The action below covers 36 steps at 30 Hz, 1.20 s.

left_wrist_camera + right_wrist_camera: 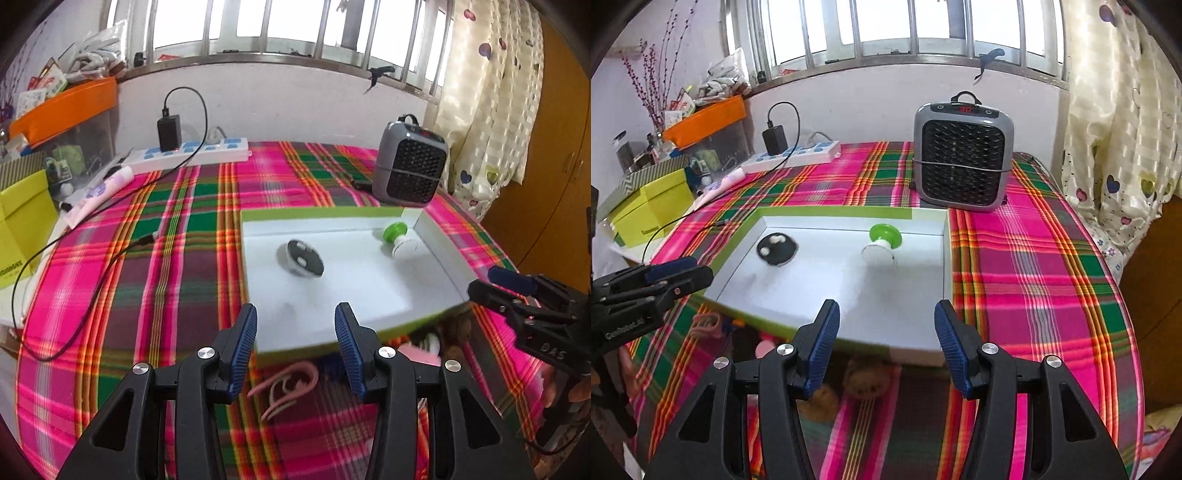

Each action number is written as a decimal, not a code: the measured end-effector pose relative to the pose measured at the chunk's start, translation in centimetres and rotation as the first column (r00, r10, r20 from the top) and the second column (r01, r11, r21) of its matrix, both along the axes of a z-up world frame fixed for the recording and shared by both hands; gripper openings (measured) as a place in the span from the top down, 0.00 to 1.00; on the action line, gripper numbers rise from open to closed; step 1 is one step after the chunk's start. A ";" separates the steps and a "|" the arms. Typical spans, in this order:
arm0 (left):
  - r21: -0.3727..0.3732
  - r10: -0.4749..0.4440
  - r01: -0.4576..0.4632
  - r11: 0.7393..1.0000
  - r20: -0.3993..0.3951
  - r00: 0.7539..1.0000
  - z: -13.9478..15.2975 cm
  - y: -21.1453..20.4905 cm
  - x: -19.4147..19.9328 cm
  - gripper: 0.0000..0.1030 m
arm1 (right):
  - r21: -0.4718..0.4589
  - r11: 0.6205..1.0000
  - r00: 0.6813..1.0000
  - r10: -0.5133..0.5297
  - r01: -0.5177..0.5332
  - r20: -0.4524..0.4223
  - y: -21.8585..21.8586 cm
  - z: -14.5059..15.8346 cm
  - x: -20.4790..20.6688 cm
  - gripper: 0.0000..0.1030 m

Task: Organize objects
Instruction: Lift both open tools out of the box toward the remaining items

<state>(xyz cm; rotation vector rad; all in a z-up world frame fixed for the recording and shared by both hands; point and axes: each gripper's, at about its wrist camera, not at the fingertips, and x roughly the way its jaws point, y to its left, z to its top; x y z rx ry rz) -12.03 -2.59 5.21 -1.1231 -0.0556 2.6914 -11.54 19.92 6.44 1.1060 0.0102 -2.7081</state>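
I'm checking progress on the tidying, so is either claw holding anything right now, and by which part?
Nothing is held. The left claw and the right claw both stand open over the near edge of the white tray, with nothing between their pads.

"DAS" reads on the right tongs (480, 282).
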 end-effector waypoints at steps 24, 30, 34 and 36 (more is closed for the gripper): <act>0.015 -0.021 0.021 1.000 0.054 0.998 -3.0 -1.8 2.2 0.59 | -0.014 1.000 0.999 -0.002 0.003 0.048 1.1 -2.8 3.8 0.47; 0.017 -0.032 0.031 0.999 0.066 0.997 -3.6 -1.7 1.9 0.59 | -0.028 0.999 0.997 -0.035 0.037 0.068 1.6 -3.0 2.8 0.47; 0.021 -0.050 0.048 0.999 0.066 0.997 -3.8 -1.5 1.6 0.59 | -0.021 0.999 0.996 -0.024 0.026 0.082 1.2 -3.3 2.0 0.47; 0.022 -0.057 0.055 0.998 0.063 0.996 -3.8 -1.4 1.6 0.59 | -0.021 1.000 0.996 -0.016 0.018 0.088 1.0 -3.4 1.7 0.47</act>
